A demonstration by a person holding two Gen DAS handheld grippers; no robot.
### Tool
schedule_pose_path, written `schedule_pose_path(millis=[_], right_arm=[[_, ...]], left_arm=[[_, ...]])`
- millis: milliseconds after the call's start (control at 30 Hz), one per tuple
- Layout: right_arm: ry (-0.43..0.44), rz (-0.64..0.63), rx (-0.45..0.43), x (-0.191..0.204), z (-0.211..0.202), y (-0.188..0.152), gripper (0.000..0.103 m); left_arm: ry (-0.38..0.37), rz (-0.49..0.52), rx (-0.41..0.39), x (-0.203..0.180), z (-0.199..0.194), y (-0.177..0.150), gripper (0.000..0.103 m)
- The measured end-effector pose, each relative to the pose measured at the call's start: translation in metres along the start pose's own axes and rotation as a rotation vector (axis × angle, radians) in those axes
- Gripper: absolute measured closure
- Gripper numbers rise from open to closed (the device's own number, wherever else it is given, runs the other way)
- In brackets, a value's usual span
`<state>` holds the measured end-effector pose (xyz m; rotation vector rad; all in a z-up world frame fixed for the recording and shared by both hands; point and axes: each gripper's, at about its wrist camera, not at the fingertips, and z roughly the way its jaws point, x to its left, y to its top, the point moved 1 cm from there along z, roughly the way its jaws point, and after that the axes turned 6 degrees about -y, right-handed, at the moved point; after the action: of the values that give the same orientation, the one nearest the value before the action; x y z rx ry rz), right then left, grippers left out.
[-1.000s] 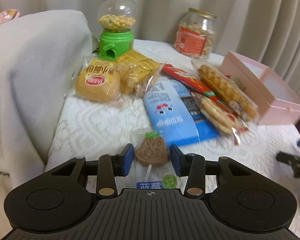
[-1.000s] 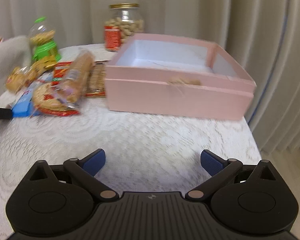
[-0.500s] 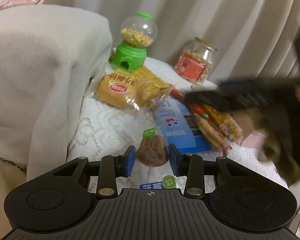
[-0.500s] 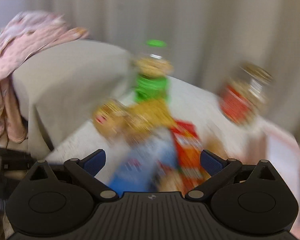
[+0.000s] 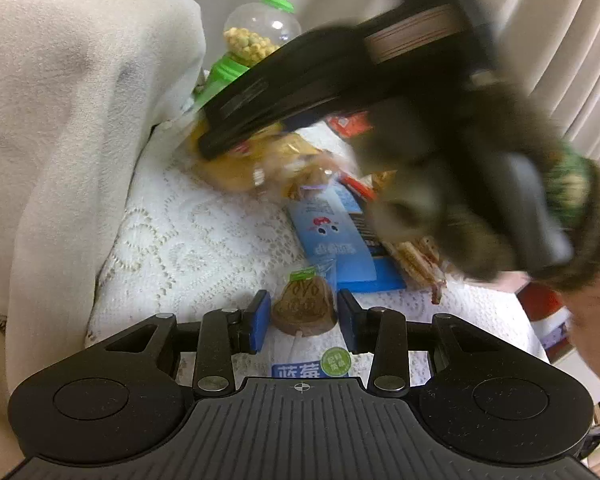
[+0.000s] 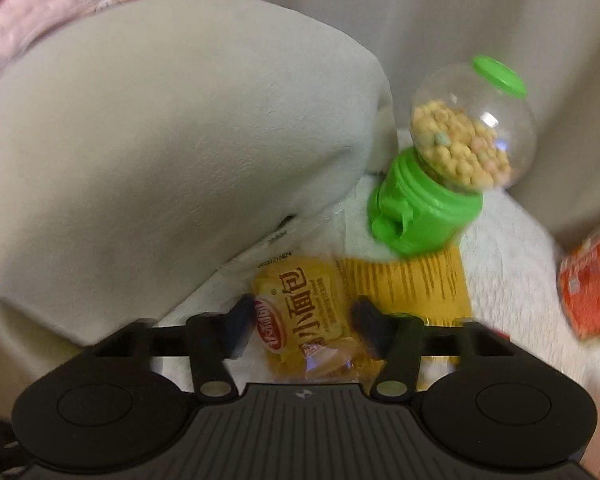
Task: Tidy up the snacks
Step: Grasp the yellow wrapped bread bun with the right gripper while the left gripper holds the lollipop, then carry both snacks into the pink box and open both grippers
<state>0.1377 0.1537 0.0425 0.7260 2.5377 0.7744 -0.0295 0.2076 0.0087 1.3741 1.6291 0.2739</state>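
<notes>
My left gripper (image 5: 303, 319) has its jaws on either side of a brown lollipop (image 5: 304, 309) in a clear wrapper on the white lace cloth; a small gap shows on each side. My right gripper (image 6: 300, 320) has narrowed around a yellow bread packet (image 6: 304, 312), one finger on each side of it. The frame is blurred, so contact is unclear. In the left wrist view the right gripper body (image 5: 340, 76) and the hand reach over the snack pile. A blue snack bag (image 5: 336, 240) lies beyond the lollipop.
A green gumball dispenser (image 6: 452, 160) stands behind the bread packet, next to a yellow wafer pack (image 6: 412, 280). A red-labelled jar (image 6: 592, 280) is at the right. A beige blanket-covered cushion (image 6: 160, 140) borders the table on the left.
My right gripper swung left from the pink box across the table to the bread packet and its jaws narrowed. My left gripper stayed around the lollipop.
</notes>
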Motion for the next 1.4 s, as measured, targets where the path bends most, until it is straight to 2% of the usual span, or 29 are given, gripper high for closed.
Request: schedule_pose_path(millis=[100, 267, 467, 567, 633, 733, 867, 933, 967, 1033, 1100, 1133, 1233, 1333, 1400], right_arm=[[0.025, 0.093, -0.021, -0.020, -0.038, -0.011, 0.051], [-0.026, 0.170, -0.058, -0.046, -0.103, -0.054, 0.051], [-0.118, 0.317, -0.098, -0.088, -0.183, -0.140, 0.051], [-0.200, 0.380, -0.119, -0.108, -0.219, -0.186, 0.051], [-0.252, 0.419, -0.144, -0.123, -0.244, -0.209, 0.051], [-0.339, 0.480, -0.218, -0.148, -0.287, -0.238, 0.051], [-0.426, 0.539, -0.317, -0.191, -0.324, -0.250, 0.051], [-0.437, 0.575, -0.343, -0.212, -0.325, -0.246, 0.051], [-0.429, 0.603, -0.353, -0.225, -0.321, -0.242, 0.051], [-0.397, 0.654, -0.362, -0.255, -0.303, -0.229, 0.048], [-0.394, 0.673, -0.348, -0.280, -0.274, -0.215, 0.021], [-0.395, 0.688, -0.333, -0.290, -0.260, -0.212, 0.021], [-0.356, 0.734, -0.255, -0.301, -0.229, -0.225, 0.021], [-0.286, 0.704, -0.230, -0.280, -0.213, -0.251, 0.021], [-0.238, 0.673, -0.214, -0.262, -0.204, -0.266, 0.021]], left_arm=[[-0.017, 0.000, -0.007, -0.004, -0.001, 0.000, 0.062], [-0.065, 0.068, -0.016, -0.033, -0.010, -0.005, 0.062], [-0.151, 0.190, 0.045, -0.093, -0.007, -0.017, 0.062], [-0.228, 0.257, 0.070, -0.135, -0.004, -0.016, 0.062], [-0.269, 0.287, 0.064, -0.159, -0.003, -0.009, 0.062], [-0.318, 0.320, 0.006, -0.196, 0.004, 0.027, 0.061], [-0.372, 0.275, -0.036, -0.231, 0.040, 0.086, 0.061], [-0.390, 0.180, -0.016, -0.236, 0.073, 0.117, 0.060], [-0.392, 0.123, 0.023, -0.236, 0.092, 0.131, 0.060], [-0.332, 0.061, 0.094, -0.232, 0.143, 0.155, 0.060], [-0.252, 0.075, 0.071, -0.228, 0.169, 0.162, 0.060], [-0.240, 0.065, 0.069, -0.224, 0.176, 0.162, 0.060], [-0.274, 0.035, 0.083, -0.205, 0.185, 0.153, 0.060], [-0.173, 0.075, 0.061, -0.183, 0.178, 0.137, 0.060], [-0.075, 0.101, 0.046, -0.170, 0.172, 0.123, 0.060]])
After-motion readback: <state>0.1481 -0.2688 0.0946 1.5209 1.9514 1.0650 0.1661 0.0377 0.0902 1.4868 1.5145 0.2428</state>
